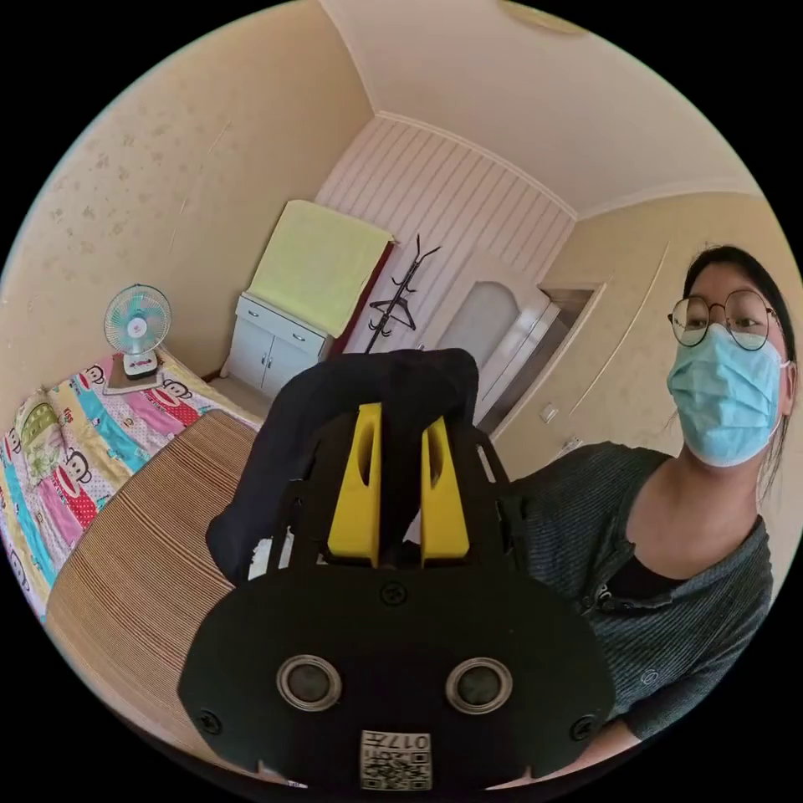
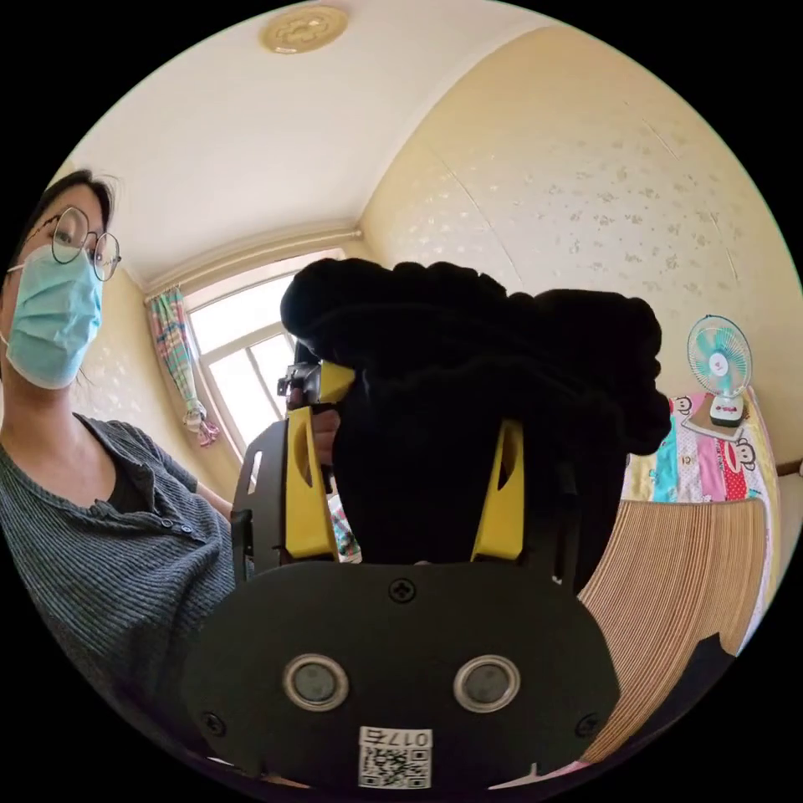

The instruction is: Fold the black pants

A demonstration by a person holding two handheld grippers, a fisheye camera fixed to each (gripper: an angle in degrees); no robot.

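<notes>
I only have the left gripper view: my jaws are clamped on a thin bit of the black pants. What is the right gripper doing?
Observer: The right gripper is shut on the black pants too, on a much thicker bunch that bulges over both jaws.
Operator: Anything behind it that I should know of?
Observer: A window with a patterned curtain at its side, beside the person.
Operator: Is the striped mat on that side too?
Observer: Yes, the striped mat lies below the hanging cloth, with a small fan beyond it.
</notes>
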